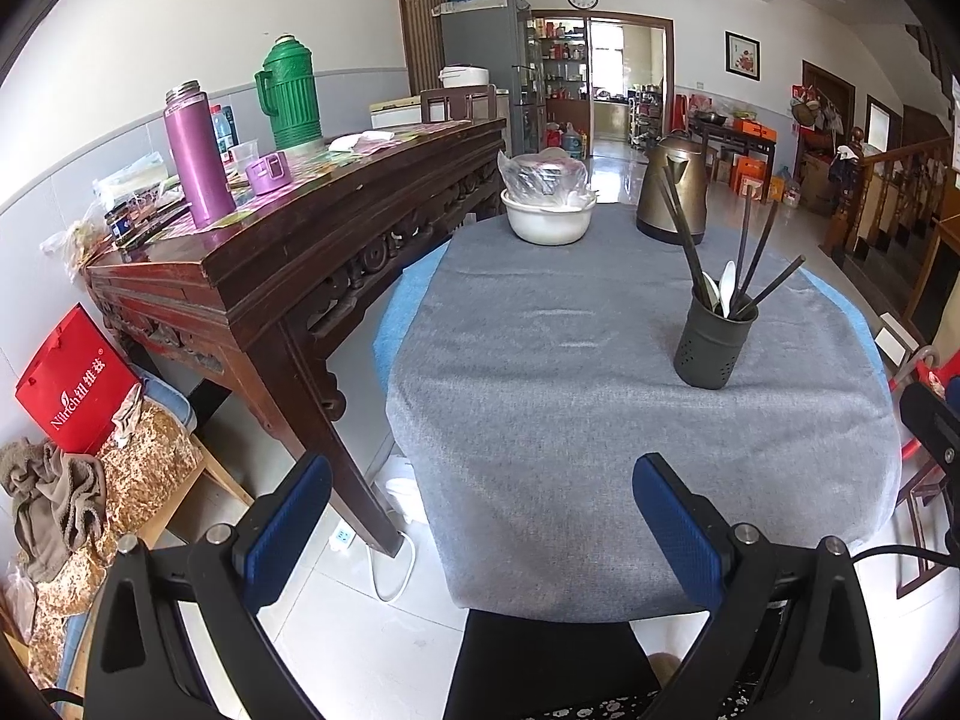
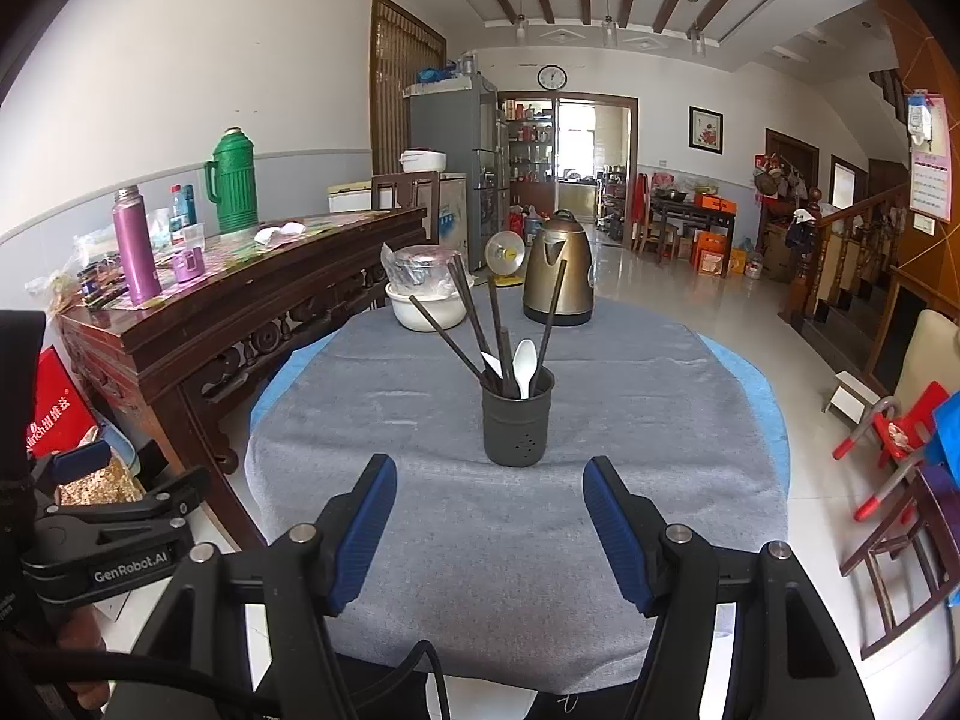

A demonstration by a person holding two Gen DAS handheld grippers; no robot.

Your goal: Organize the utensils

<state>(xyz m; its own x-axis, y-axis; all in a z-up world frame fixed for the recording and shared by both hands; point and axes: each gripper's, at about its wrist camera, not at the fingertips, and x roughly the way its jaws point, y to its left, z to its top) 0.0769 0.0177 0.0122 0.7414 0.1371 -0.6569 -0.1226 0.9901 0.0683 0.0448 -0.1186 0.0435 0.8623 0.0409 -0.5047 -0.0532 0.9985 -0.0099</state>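
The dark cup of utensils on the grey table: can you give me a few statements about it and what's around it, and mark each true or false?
1. The utensil holder stands upright on the grey tablecloth. True.
2. It holds only chopsticks. False: white spoons stand among the dark chopsticks.
3. The right tool is clamped on the holder. False: its jaws are open and empty, short of the holder.
4. A brass-coloured kettle stands at the far end of the table. True.
5. The white bowl is bare. False: a clear plastic bag covers what sits in it.
6. The left tool is open and holds nothing. True.
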